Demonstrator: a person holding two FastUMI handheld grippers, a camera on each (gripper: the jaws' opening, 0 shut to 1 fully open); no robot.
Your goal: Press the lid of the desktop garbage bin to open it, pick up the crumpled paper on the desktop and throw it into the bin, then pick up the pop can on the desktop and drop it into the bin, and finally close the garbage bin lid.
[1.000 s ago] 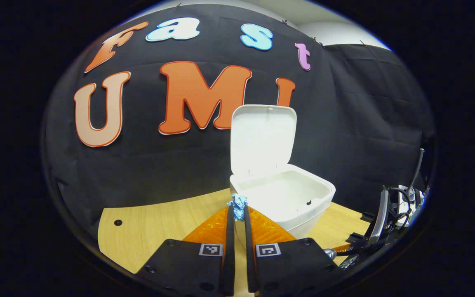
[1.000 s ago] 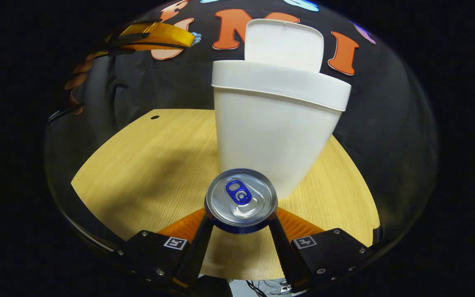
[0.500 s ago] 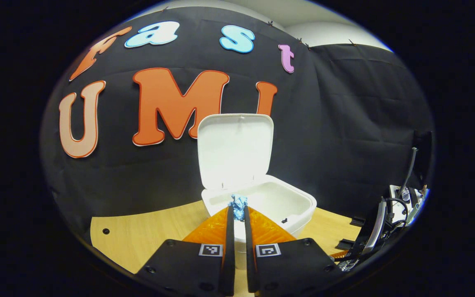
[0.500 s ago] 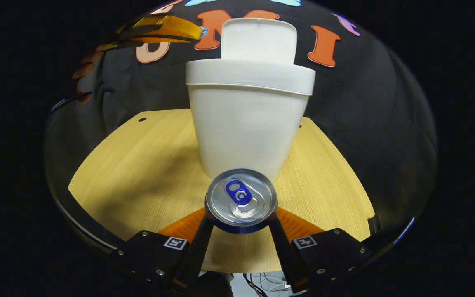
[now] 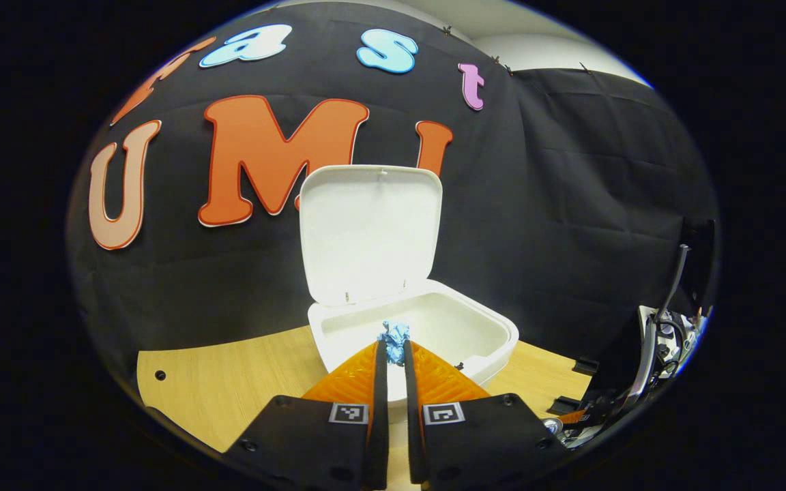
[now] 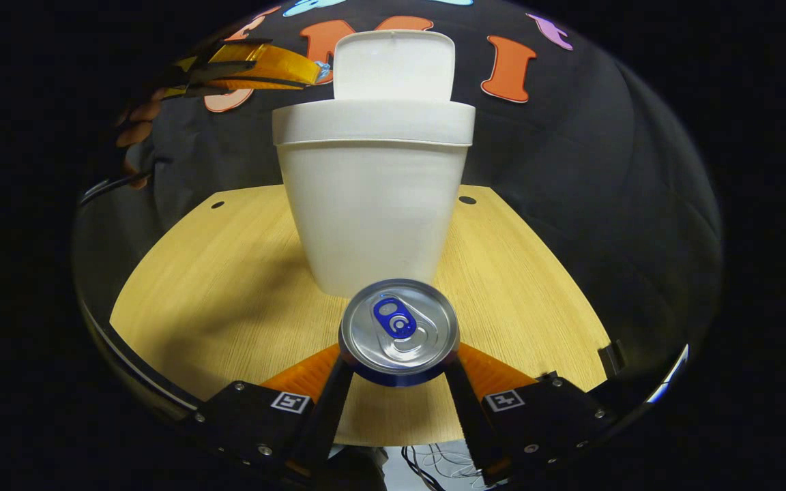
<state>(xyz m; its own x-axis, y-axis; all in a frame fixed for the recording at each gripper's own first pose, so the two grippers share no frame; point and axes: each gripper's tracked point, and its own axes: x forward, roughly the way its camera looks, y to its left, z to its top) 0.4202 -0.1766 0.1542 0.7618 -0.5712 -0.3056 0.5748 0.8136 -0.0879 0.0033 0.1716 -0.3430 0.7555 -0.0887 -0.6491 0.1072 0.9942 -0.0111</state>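
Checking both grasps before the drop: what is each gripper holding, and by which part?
Left gripper: crumpled paper, pinched at its lower part between the fingertips. Right gripper: pop can, clamped on opposite sides just below its top.

One bin [image 6: 372, 204] (lid up), one can [image 6: 398, 332], one paper wad [image 5: 394, 333]

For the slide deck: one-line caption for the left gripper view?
Left gripper holds crumpled blue paper over the open white bin, lid up.

In the right gripper view, the garbage bin [image 6: 372, 198] stands on the table [image 6: 215, 293] at twelve o'clock behind the pop can [image 6: 398, 332], its lid [image 6: 393, 65] raised behind it.
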